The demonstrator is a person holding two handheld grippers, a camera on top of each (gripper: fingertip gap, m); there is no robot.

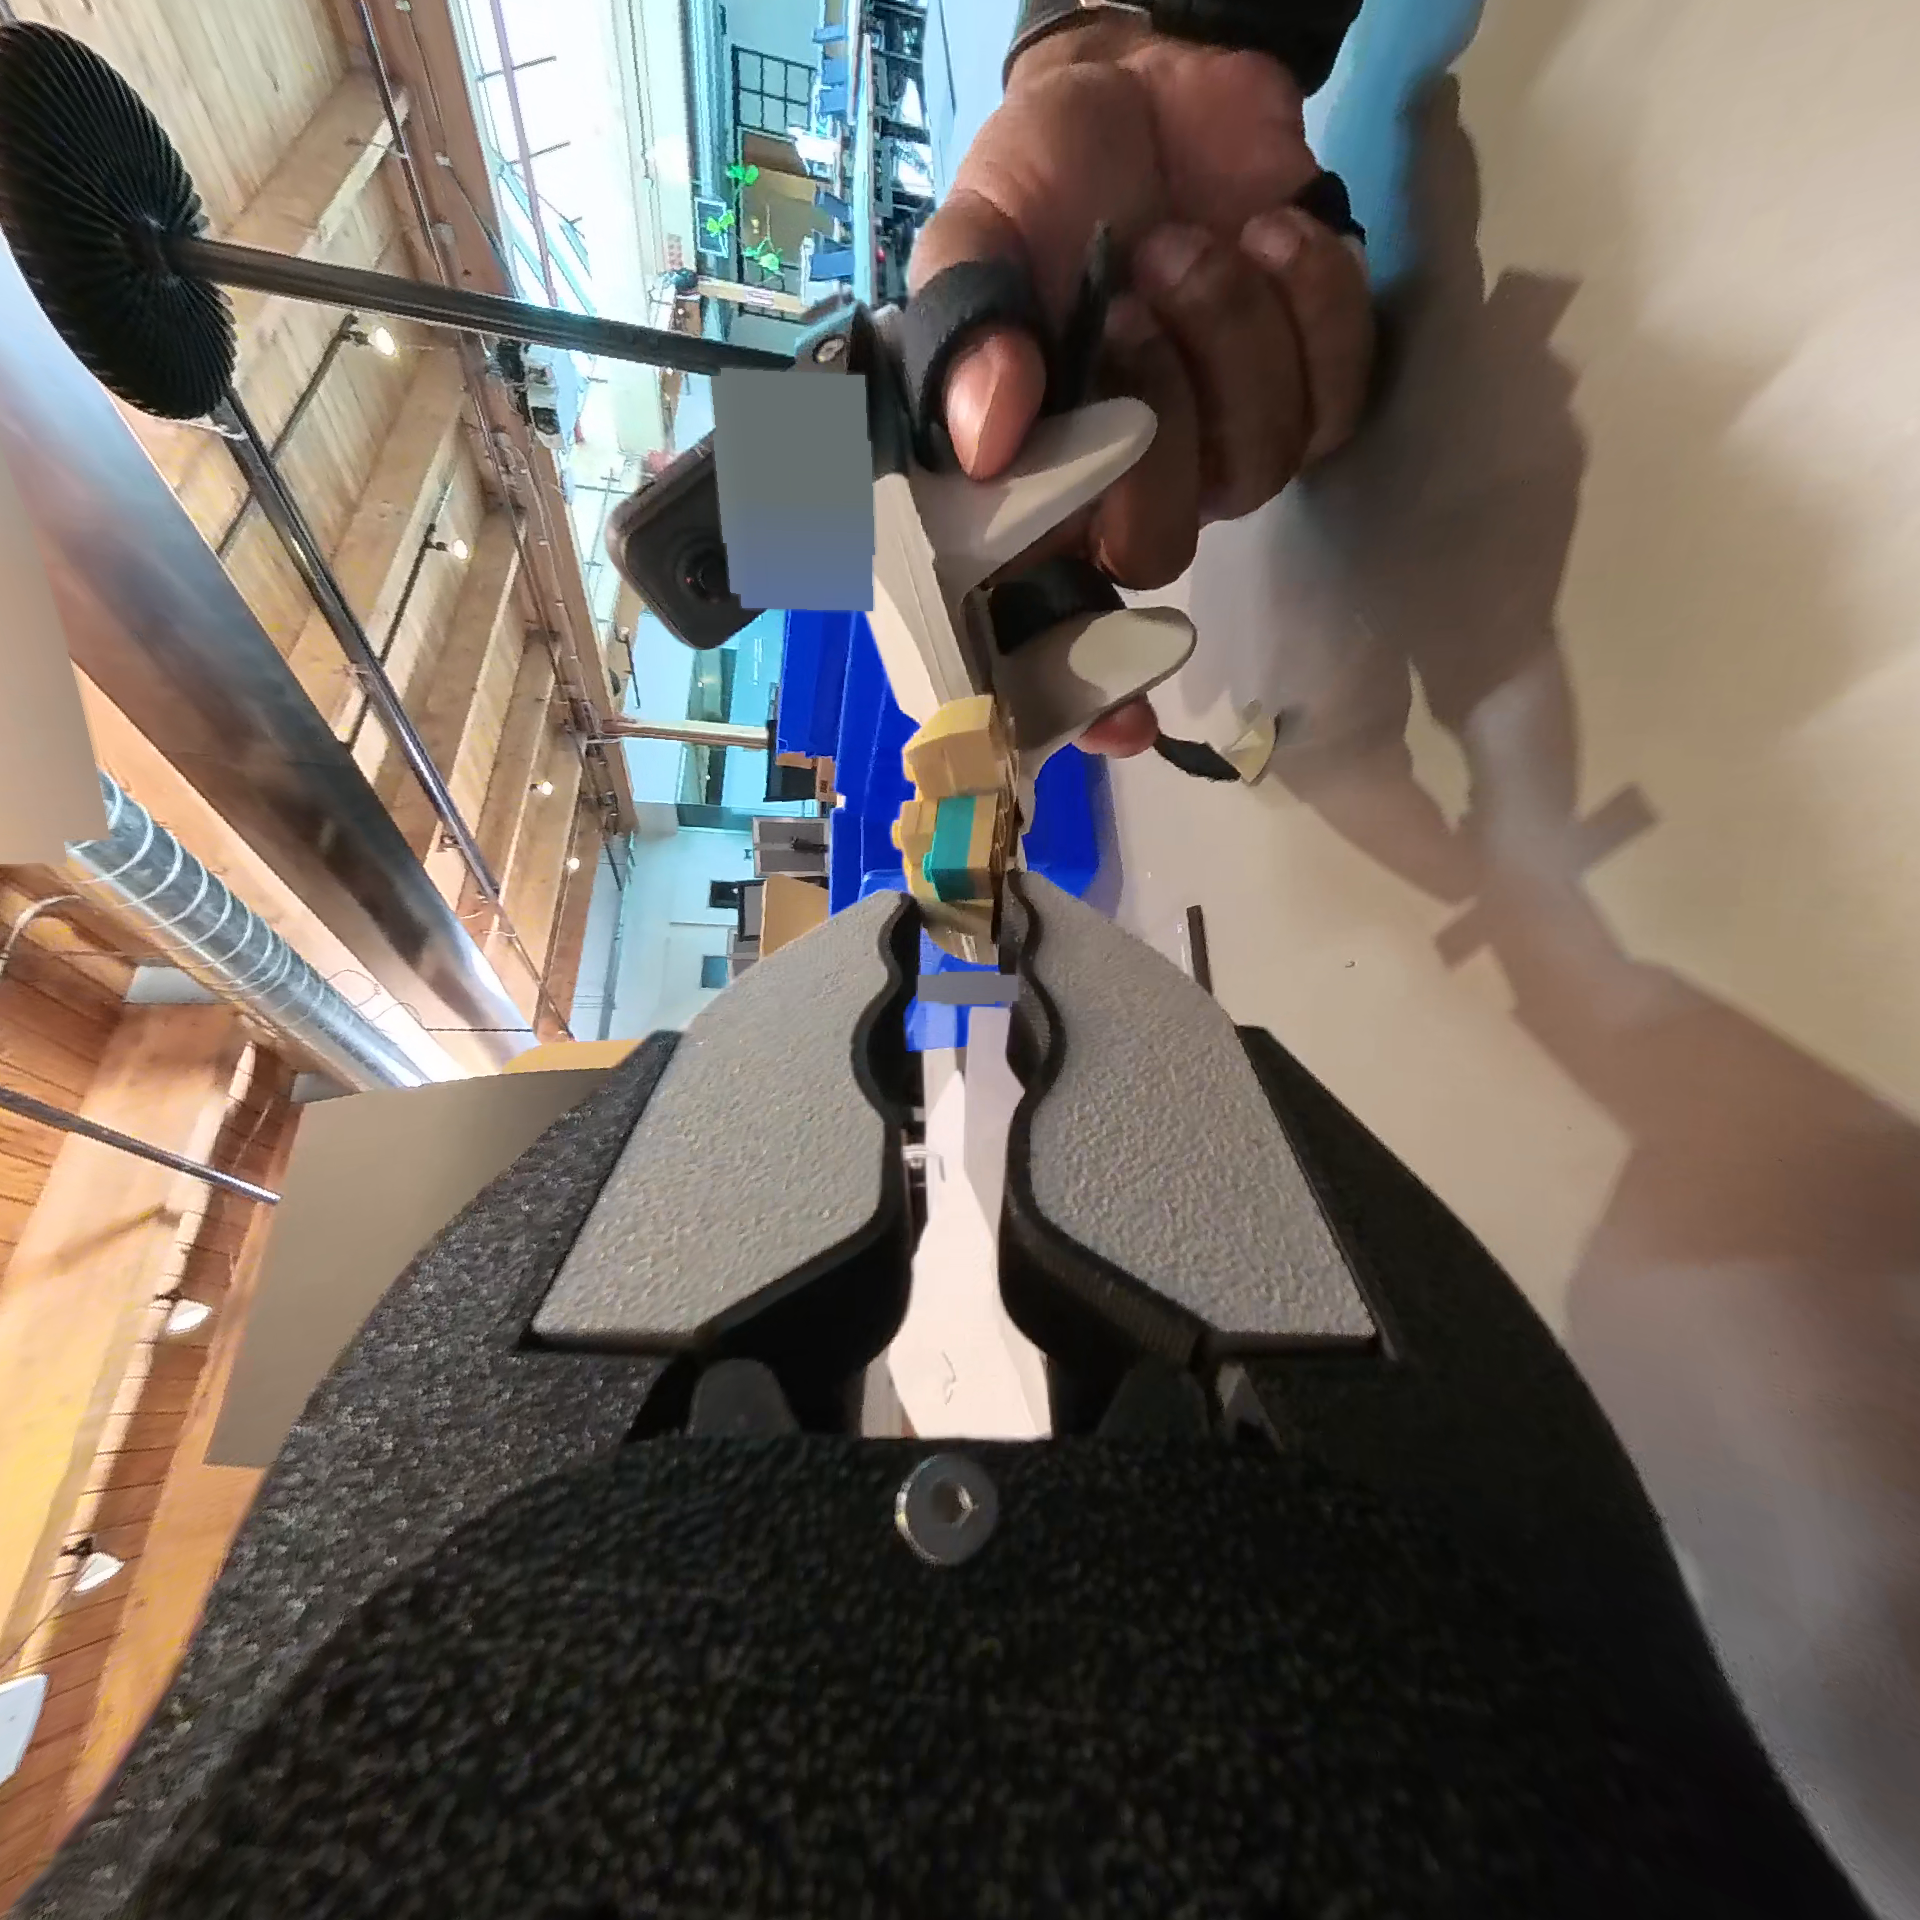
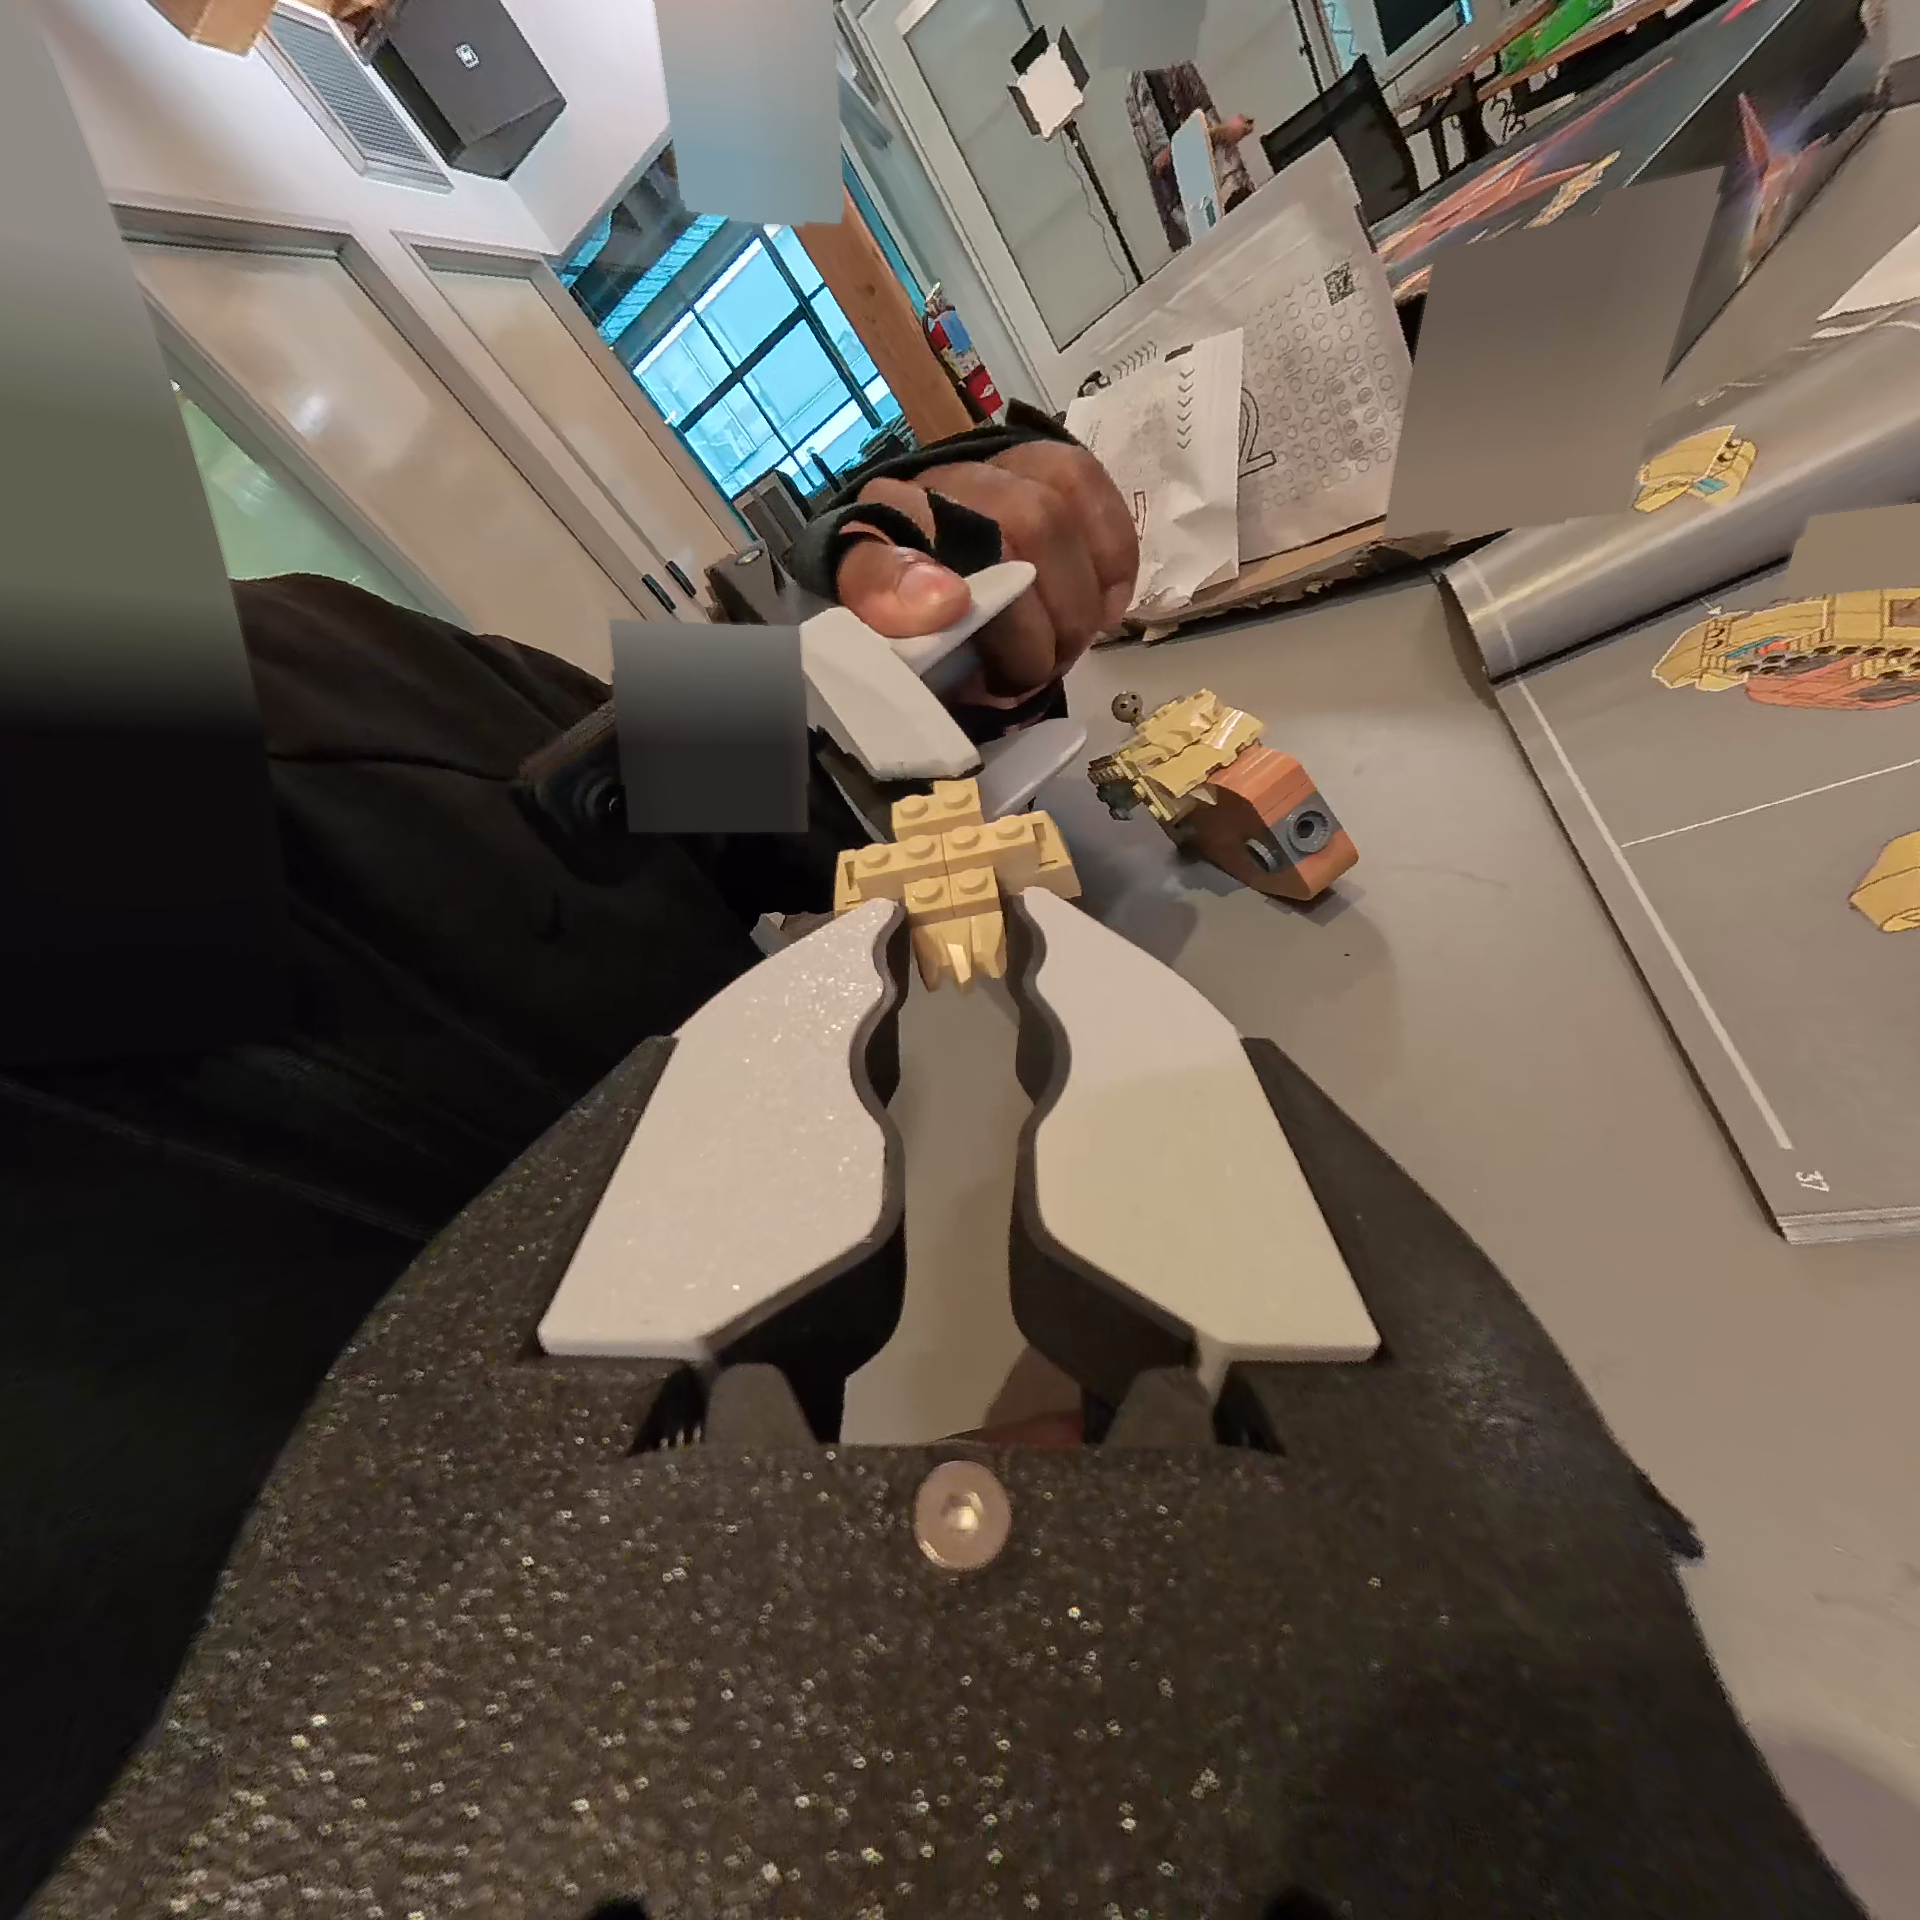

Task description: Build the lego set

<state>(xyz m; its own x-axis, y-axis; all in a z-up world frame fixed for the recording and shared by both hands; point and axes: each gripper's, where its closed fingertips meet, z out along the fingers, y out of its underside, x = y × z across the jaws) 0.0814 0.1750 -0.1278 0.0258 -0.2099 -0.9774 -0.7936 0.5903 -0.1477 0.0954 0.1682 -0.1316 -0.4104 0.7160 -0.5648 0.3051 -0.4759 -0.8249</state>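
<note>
Grey tabletop (image 2: 1403, 1039) under us carries one open instruction booklet (image 2: 1714, 935) and one brown-and-tan brick model (image 2: 1236, 800). We hold two grippers: our right gripper (image 2: 958, 940) and left gripper (image 1: 961, 914) both pinch one tan brick assembly (image 2: 956, 862) between them, above the table.
</note>
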